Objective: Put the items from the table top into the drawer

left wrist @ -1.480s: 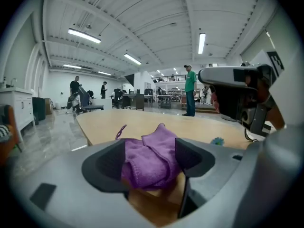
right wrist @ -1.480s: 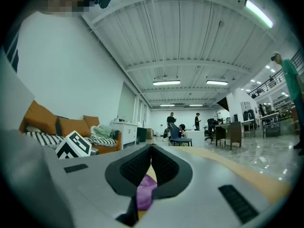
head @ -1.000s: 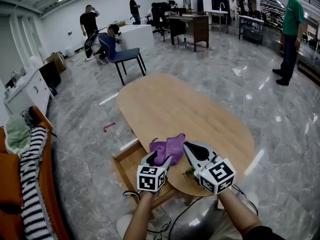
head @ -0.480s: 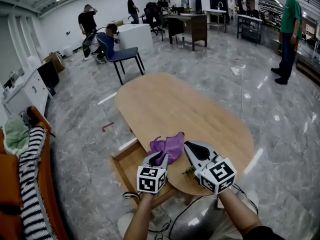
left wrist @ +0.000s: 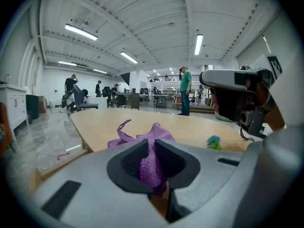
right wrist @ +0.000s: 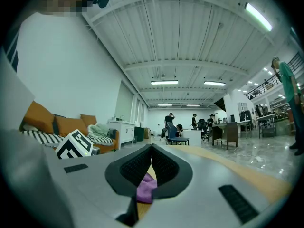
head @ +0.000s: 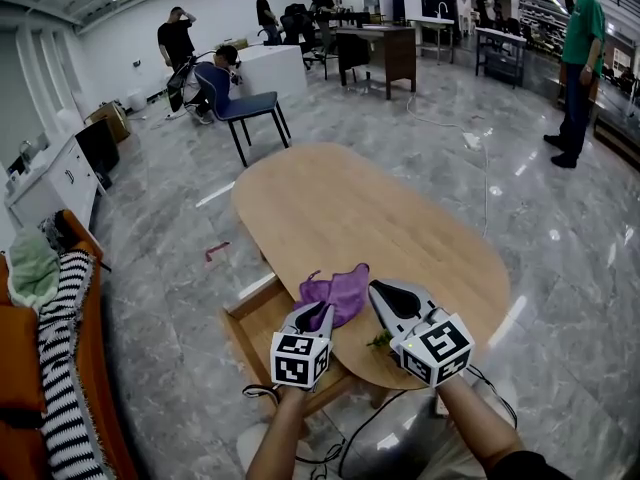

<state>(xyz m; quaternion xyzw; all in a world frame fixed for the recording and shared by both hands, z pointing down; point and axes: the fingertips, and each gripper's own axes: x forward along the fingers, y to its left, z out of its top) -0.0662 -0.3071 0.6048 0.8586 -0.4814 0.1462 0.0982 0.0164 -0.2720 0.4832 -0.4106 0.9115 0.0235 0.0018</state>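
Now, at the near left the drawer (head: 252,328) stands pulled out below the table (head: 340,208), by its near left edge. Just right of it the left gripper (head: 318,320) has just been closing its jaws and now pinches the near fold of the purple cloth (head: 342,290), which lies bunched on the table's near edge, close to the drawer. Further right a small blue-and-green flower (head: 380,343) lies on the table just beside the right gripper (head: 375,290), whose jaws are pressed together and empty, their tips just right of the cloth.
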